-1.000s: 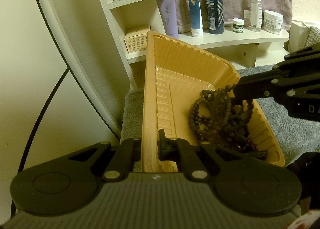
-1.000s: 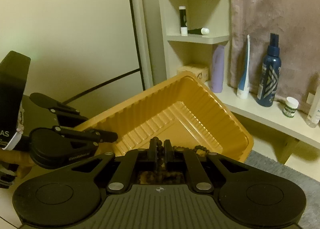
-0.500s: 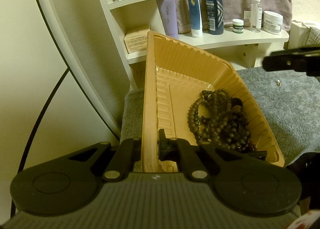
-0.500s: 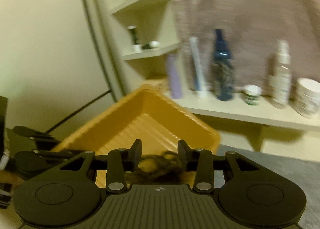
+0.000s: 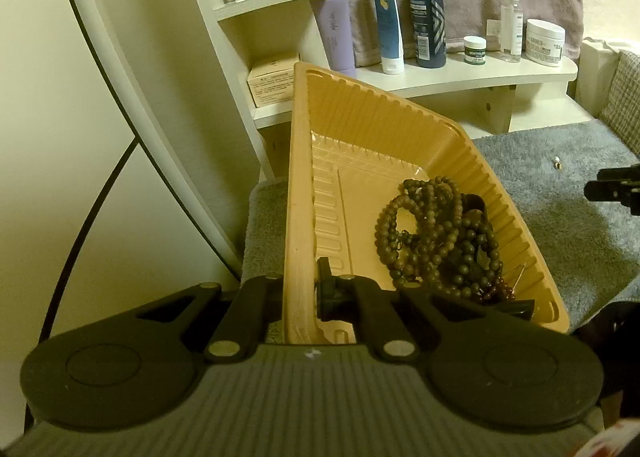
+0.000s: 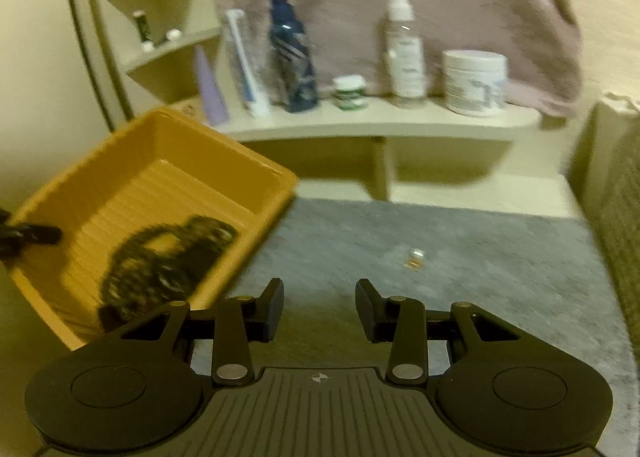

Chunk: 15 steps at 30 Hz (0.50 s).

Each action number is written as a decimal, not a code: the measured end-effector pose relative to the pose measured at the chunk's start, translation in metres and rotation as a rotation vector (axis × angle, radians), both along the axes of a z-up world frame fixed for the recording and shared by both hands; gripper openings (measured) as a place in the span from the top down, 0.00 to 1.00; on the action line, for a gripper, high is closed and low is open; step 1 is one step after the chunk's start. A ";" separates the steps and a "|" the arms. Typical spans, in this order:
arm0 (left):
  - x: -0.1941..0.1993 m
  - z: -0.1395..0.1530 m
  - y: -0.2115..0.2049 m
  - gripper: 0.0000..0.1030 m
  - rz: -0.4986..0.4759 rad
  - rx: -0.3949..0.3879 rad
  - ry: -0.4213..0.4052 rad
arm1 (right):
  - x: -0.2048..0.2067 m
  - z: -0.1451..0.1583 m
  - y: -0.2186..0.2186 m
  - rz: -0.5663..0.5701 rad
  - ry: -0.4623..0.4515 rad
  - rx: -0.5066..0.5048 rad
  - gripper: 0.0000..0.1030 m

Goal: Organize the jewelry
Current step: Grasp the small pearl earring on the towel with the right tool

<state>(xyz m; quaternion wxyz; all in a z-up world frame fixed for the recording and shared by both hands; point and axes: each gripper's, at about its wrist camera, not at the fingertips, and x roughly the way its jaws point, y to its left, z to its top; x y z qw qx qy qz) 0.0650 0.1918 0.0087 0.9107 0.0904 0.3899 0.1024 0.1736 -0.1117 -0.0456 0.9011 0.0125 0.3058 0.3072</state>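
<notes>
The left claw [image 5: 310, 293] pinches the near rim of the tilted yellow tray [image 5: 298, 193]; dark bead necklaces [image 5: 440, 241] lie inside. The right claw [image 6: 319, 311], spread and empty, hovers over the grey mat [image 6: 480, 257], a small earring [image 6: 415, 259] ahead. Labels on the shelf bottles [image 5: 428, 17] are unreadable.

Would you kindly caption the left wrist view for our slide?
Left gripper clamps the tilted yellow tray holding beaded necklaces.

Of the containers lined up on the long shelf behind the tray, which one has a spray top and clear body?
The clear spray bottle, standing between the small green-labelled jar and the wide white jar. The dark blue bottle also has a spray top, but is opaque.
</notes>
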 end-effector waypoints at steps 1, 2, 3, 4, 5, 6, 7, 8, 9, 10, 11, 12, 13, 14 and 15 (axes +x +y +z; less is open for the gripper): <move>0.000 0.000 0.000 0.96 0.000 -0.001 0.000 | 0.002 -0.002 -0.003 -0.008 -0.001 -0.007 0.61; 0.000 0.000 0.000 0.96 0.000 0.000 0.000 | 0.003 -0.003 -0.006 -0.016 -0.002 -0.014 0.61; 0.000 0.000 0.000 0.96 0.001 -0.001 0.000 | 0.006 -0.005 -0.008 -0.023 -0.002 -0.022 0.61; 0.000 0.000 0.000 0.96 0.001 -0.001 0.000 | 0.009 -0.006 -0.010 -0.029 -0.004 -0.027 0.61; 0.000 0.000 0.000 0.96 0.001 -0.001 0.000 | 0.013 -0.006 -0.012 -0.037 -0.007 -0.034 0.61; 0.000 0.000 0.000 0.96 0.001 0.000 0.001 | 0.018 -0.007 -0.012 -0.042 -0.009 -0.043 0.61; 0.000 0.000 0.000 0.96 0.001 0.000 0.001 | 0.023 -0.007 -0.011 -0.048 -0.010 -0.053 0.61; 0.000 0.000 0.000 0.96 0.001 0.000 0.002 | 0.028 -0.008 -0.010 -0.054 -0.009 -0.062 0.61; 0.000 0.000 0.000 0.96 0.001 0.000 0.002 | 0.033 -0.008 -0.010 -0.059 -0.012 -0.067 0.61; 0.000 0.000 0.000 0.96 0.001 0.000 0.002 | 0.038 -0.009 -0.010 -0.064 -0.015 -0.073 0.61; 0.000 0.000 0.000 0.96 0.001 0.000 0.002 | 0.044 -0.009 -0.009 -0.066 -0.018 -0.080 0.61; 0.000 0.000 0.000 0.96 0.002 0.000 0.002 | 0.049 -0.010 -0.007 -0.069 -0.019 -0.087 0.61; 0.000 0.000 0.000 0.96 0.001 0.000 0.002 | 0.054 -0.011 -0.005 -0.071 -0.021 -0.094 0.61; 0.000 0.000 0.000 0.96 0.001 0.000 0.002 | 0.058 -0.012 -0.004 -0.071 -0.023 -0.101 0.61; 0.000 0.000 0.000 0.96 0.002 0.000 0.003 | 0.063 -0.014 -0.002 -0.073 -0.023 -0.110 0.61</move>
